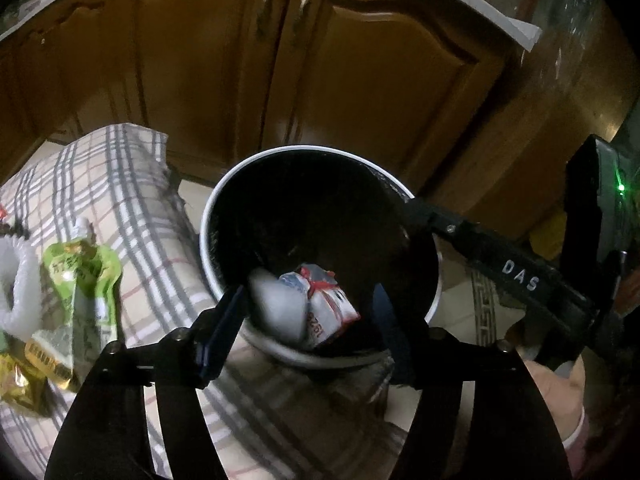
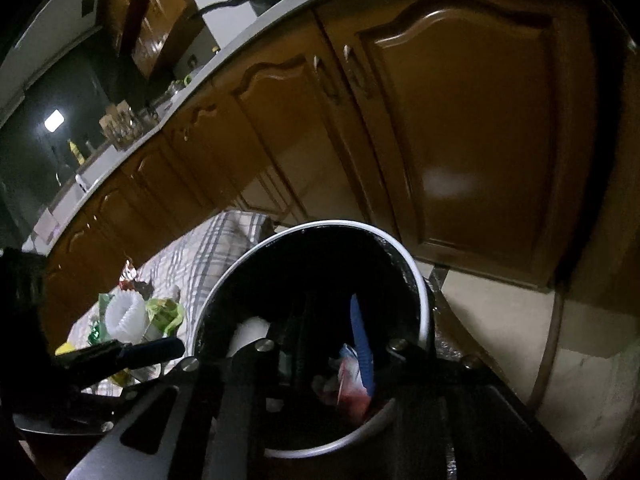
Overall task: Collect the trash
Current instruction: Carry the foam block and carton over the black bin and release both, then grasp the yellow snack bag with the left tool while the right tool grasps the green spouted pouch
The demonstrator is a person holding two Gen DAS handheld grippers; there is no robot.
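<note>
Trash bin [image 1: 208, 240] holds two wrappers; left gripper [image 1: 308, 312] open, empty; right gripper [image 2: 320, 344] grip indiscernible; green pouch [image 1: 82, 280] remains.

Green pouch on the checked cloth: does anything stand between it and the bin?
Nothing visible does. The green pouch lies beside the bin, whose mouth is open; only the left gripper and right gripper hang over it.

A home kitchen at floor level: brown wooden cabinet doors [image 1: 372, 80] with metal handles beneath a pale countertop [image 2: 120, 152] crowded with bottles, tiled floor [image 2: 492, 312] below
</note>
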